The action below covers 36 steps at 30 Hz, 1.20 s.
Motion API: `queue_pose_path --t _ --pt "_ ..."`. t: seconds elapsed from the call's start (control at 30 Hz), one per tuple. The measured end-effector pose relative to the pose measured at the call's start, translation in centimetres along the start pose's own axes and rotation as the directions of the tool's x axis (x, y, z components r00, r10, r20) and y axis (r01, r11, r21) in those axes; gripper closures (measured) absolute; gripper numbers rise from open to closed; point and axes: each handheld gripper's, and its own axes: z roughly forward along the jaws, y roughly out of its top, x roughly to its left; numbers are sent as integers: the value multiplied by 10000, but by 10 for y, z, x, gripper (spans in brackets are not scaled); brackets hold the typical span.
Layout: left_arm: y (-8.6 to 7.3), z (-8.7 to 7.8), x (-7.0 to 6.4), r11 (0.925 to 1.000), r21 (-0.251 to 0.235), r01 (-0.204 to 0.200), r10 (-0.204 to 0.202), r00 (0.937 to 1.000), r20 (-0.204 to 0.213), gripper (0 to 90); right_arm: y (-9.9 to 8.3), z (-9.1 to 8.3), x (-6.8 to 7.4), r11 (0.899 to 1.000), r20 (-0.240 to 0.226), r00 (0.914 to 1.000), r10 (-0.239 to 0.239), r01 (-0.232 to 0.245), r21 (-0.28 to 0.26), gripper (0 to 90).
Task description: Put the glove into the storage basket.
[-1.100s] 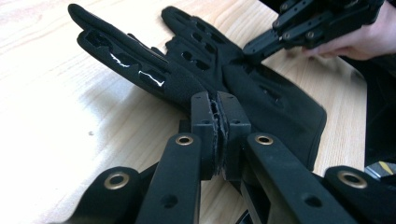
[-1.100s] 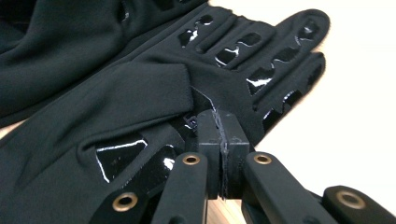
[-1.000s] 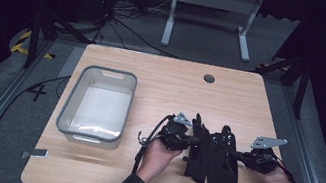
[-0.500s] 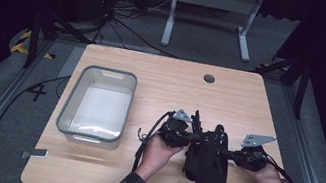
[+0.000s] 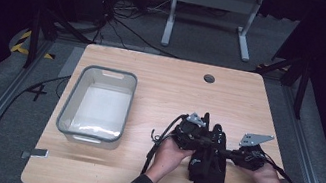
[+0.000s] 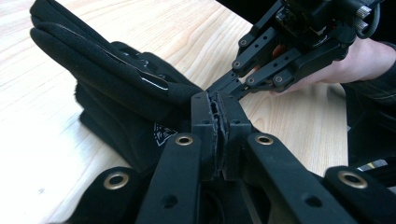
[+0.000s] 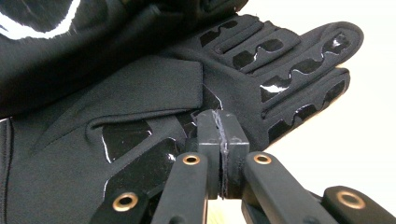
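We see the wooden table (image 5: 162, 86) evenly lit from above while the floor and room around it sink into near darkness. The clear bin (image 5: 98, 103) gives a pale sheen. In the left gripper view the tabletop blows out white at lower left. In the right gripper view the background is overexposed, and glossy patches on the black gloves (image 7: 280, 60) catch glare.
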Motion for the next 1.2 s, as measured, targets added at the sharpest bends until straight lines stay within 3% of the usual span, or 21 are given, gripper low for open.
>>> queue_pose_path --t 0.27,0.43,0.5,0.83,1.03,1.17,1.2 --pt "6 21 -2 9996 298 -17 15 10000 65 869 2 2 0 10000 -79 9999 -80 79 -41 899" --pt "7 28 -2 9994 353 27 -28 10000 20 868 1 -10 -4 9996 283 9995 -153 160 -229 898" --pt "8 31 -2 9992 405 26 -26 10000 1 868 -1 -18 -9 9995 647 9978 -133 151 -272 898" --pt "11 49 -6 9988 474 -90 79 9997 237 839 -10 -20 -17 9999 832 9965 -102 112 -111 897" --pt "16 40 -10 9992 -8 -398 398 9986 349 739 -11 -25 -20 9997 910 9958 57 -35 -247 897" --pt "17 27 -8 9985 -182 -510 513 9986 161 791 -11 -26 -20 9995 871 9961 97 -70 -307 897" --pt "15 21 -6 9984 -184 -527 526 9986 -60 813 -11 -27 -19 9995 858 9963 96 -69 -320 897"
